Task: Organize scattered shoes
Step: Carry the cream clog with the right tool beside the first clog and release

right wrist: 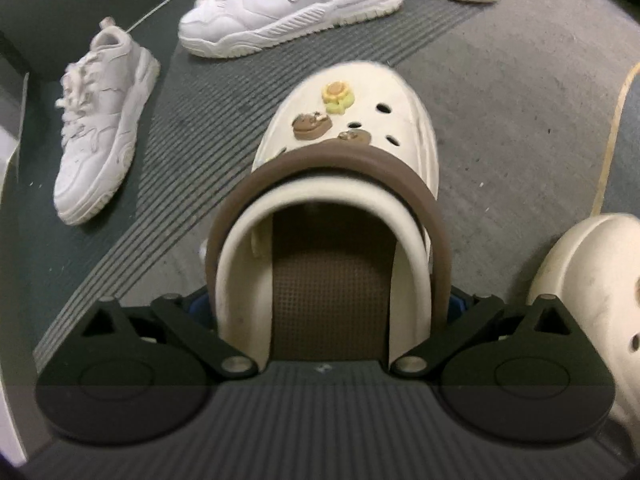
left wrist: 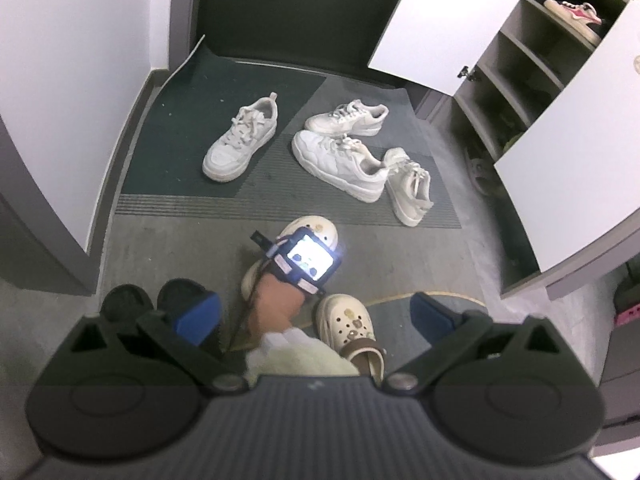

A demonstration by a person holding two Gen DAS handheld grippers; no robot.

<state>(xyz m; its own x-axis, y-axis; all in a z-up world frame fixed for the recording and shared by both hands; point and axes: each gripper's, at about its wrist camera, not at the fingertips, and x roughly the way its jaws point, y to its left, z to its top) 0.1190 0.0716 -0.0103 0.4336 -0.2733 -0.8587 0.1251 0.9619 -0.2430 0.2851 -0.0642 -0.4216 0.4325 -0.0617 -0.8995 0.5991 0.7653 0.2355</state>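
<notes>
Right wrist: right gripper (right wrist: 326, 308) straddles clog (right wrist: 352, 152) heel; left gripper (left wrist: 316, 314) hovers spread.

Dim, even indoor light; fisheye-bent edges, glaring phone screen (left wrist: 310, 258).

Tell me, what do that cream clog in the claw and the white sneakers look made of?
The clog looks like moulded foam rubber: matte, smooth, seamless, with punched holes and a brown strap. The nearest sneaker seems leather or imitation leather, given its stitched panels, soft sheen and thick rubbery sole. Which one, I can't tell.
</notes>
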